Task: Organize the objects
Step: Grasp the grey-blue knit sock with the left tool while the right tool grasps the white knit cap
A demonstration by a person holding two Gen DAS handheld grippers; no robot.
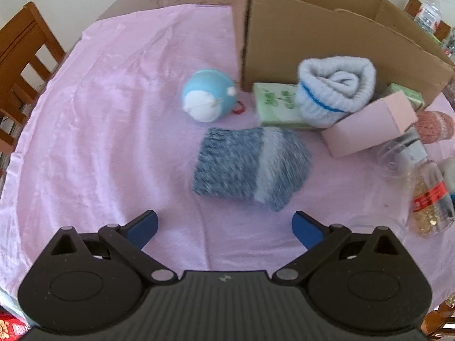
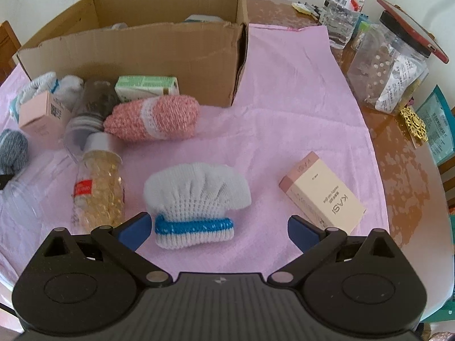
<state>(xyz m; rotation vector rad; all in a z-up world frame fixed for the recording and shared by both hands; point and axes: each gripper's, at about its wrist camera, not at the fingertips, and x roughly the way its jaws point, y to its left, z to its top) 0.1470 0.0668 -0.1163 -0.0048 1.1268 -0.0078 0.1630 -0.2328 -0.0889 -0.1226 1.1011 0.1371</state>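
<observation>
The right hand-held gripper [image 2: 217, 228], jaws wide and empty, sits nearest the white-and-blue knitted sock [image 2: 196, 209], whose blue band runs crosswise between its fingers, worktop's near edge.

Home dining room: wooden chair [image 1: 25, 48] at a glossy wood surface [image 2: 403, 153] under a pink cloth [image 1: 113, 113], cluttered with jar [image 2: 395, 65], water bottle [image 2: 345, 2], socks [image 2: 153, 119], cardboard box [image 2: 142, 56].

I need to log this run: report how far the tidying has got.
Done: a few items already show inside the cardboard box. In hand: nothing; left gripper and right gripper are open, hovering near the blue-grey sock bundle and white blue-banded sock bundle. Left: pink sock bundle, capsule bottle, beige carton.
</observation>
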